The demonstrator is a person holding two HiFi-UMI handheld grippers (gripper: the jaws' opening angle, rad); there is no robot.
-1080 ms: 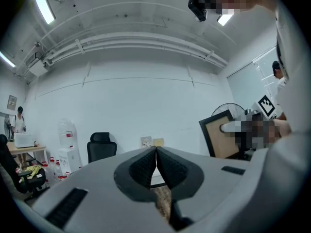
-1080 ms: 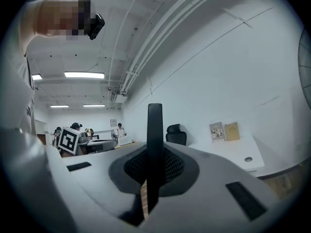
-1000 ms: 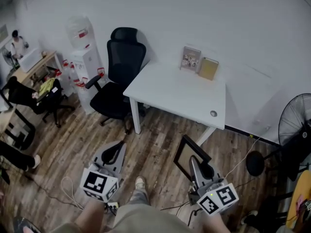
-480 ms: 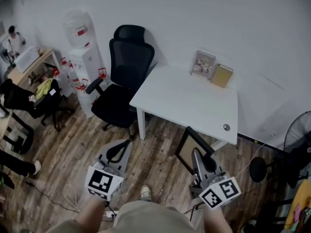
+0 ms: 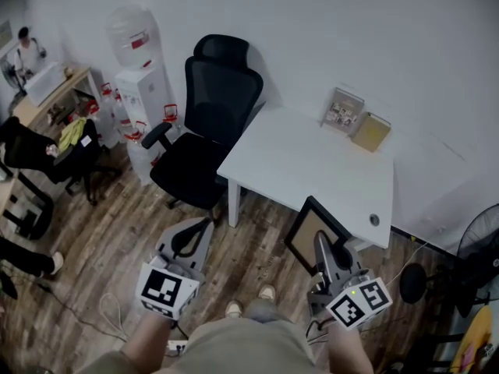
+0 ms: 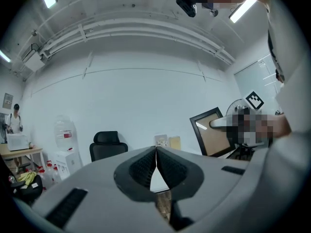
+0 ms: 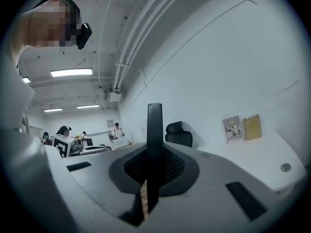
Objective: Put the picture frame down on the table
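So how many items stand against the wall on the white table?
2: a photo stand at the table's far edge, and a tan panel just right of it. Nothing seems hidden.

No legible words, brands or numbers anywhere. Black-and-white square code patterns on left cube (image 5: pixel 164 291) and right cube (image 5: pixel 359 303), no letters. Red label on water bottle (image 5: pixel 129 37), wall notice (image 6: pixel 7 101), yellow book (image 5: pixel 371 132) cover: print too small to read.

Smooth matt white table (image 5: pixel 312 170), wood-plank floor (image 5: pixel 117 240), brown-board-backed picture frame (image 5: pixel 310 229).
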